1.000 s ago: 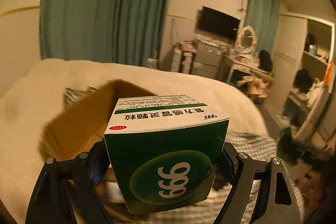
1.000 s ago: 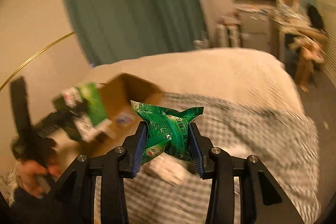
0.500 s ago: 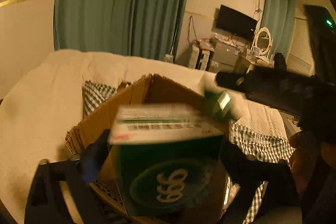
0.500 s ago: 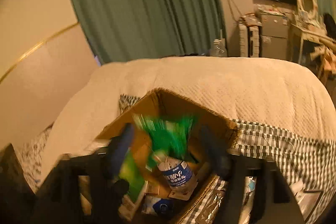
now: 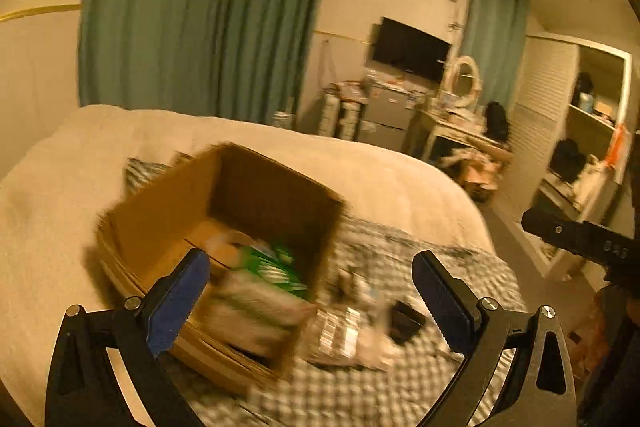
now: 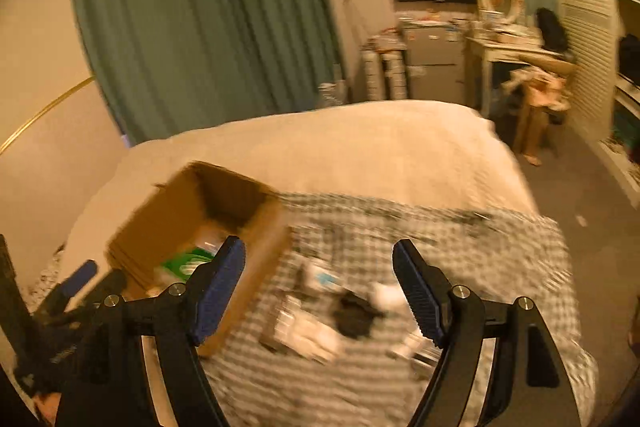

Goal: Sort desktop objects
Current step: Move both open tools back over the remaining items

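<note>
Tools [image 5: 310, 285] [image 6: 318, 285] now empty (both wide); packs in box [image 5: 256, 195].

Green curtains [image 5: 208, 15], wall television [image 5: 410, 49], round mirror [image 5: 464, 77]

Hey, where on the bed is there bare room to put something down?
Free: cream blanket beyond the cardboard box, and far checkered cloth. Crowded: clutter beside the box, and the box itself.

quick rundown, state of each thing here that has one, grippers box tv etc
left gripper: open, empty
right gripper: open, empty
cardboard box: open-topped, upright, green items inside
curtains: drawn shut
tv: screen dark
loose items on checked cloth: lying outside the box, blurred
</note>
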A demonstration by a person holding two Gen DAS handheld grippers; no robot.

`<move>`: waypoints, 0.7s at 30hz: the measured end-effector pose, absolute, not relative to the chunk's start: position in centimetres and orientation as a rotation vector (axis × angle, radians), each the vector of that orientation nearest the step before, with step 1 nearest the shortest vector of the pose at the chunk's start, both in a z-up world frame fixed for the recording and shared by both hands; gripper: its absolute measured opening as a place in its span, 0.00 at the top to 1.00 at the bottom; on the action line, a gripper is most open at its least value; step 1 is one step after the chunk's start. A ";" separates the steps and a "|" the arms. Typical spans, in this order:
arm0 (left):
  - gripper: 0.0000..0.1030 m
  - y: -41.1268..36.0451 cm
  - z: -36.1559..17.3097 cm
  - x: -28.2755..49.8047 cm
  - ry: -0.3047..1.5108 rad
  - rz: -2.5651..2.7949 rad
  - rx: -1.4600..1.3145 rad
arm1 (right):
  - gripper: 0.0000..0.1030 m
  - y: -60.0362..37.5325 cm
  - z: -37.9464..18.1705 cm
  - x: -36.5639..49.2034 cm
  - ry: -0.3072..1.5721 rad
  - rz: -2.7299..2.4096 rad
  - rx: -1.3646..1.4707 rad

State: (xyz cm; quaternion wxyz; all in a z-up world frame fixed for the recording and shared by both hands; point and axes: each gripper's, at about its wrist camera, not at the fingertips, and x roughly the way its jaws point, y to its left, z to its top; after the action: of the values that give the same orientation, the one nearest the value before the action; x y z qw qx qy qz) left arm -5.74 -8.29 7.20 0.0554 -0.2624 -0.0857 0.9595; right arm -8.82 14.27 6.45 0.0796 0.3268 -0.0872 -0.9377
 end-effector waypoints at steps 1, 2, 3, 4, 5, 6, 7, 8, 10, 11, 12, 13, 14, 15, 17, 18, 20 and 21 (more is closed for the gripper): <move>0.00 -7.1 6.7 -5.2 -0.251 2.889 -0.806 | 0.26 15.6 5.6 -8.0 -0.281 -2.820 0.998; 0.00 -5.7 5.8 -4.7 -0.248 2.854 -0.828 | 0.26 17.2 4.3 -7.2 -0.298 -2.846 1.024; 0.00 -4.6 4.7 -4.4 -0.253 2.824 -0.858 | 0.26 18.0 3.5 -6.8 -0.302 -2.862 1.037; 0.00 -3.7 3.6 -4.1 -0.261 2.796 -0.885 | 0.26 18.9 2.3 -6.3 -0.308 -2.875 1.050; 0.00 -3.0 2.4 -4.1 -0.266 2.766 -0.915 | 0.26 19.8 1.1 -6.0 -0.320 -2.886 1.065; 0.00 -2.2 1.2 -4.2 -0.263 2.736 -0.954 | 0.26 20.6 -0.5 -5.7 -0.340 -2.891 1.085; 0.00 -1.6 0.0 -4.5 -0.253 2.719 -0.998 | 0.26 21.3 -2.2 -5.5 -0.361 -2.895 1.110; 0.00 -1.0 -1.1 -4.8 -0.246 2.725 -1.038 | 0.26 22.0 -3.6 -5.3 -0.383 -2.903 1.126; 0.00 -0.2 -2.9 -5.4 -0.218 2.733 -1.077 | 0.26 23.3 -7.2 -5.5 -0.453 -2.899 1.226; 0.00 0.1 -3.7 -5.6 -0.196 2.742 -1.080 | 0.26 23.7 -8.5 -5.7 -0.495 -2.871 1.276; 0.00 0.5 -4.5 -5.8 -0.168 2.751 -1.081 | 0.26 24.0 -9.4 -6.2 -0.535 -2.838 1.285; 0.00 1.1 -5.2 -5.8 -0.145 2.756 -1.082 | 0.26 24.2 -9.8 -6.8 -0.545 -2.825 1.295; 0.00 1.3 -5.7 -6.3 -0.125 2.759 -1.088 | 0.26 24.1 -10.1 -7.9 -0.538 -2.820 1.309; 0.00 1.7 -6.1 -6.8 -0.098 2.760 -1.098 | 0.26 24.2 -10.3 -8.2 -0.528 -2.819 1.292; 0.00 2.2 -7.0 -7.7 -0.042 2.762 -1.103 | 0.27 23.5 -10.7 -9.4 -0.476 -2.825 1.255; 0.00 2.4 -7.5 -8.2 -0.013 2.769 -1.100 | 0.28 22.9 -11.4 -10.0 -0.434 -2.815 1.266; 0.00 2.5 -8.3 -9.0 0.018 2.766 -1.097 | 0.56 22.2 -13.1 -10.6 -0.397 -2.766 1.325; 0.00 2.6 -8.7 -9.2 0.029 2.764 -1.093 | 0.70 22.1 -14.4 -11.2 -0.396 -2.716 1.386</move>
State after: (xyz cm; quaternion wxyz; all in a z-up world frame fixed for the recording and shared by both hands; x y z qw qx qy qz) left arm -9.24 2.58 -8.69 0.0847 -0.3664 0.0096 0.9266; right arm -11.16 22.07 -14.38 0.0333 0.4504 -0.1286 -0.8829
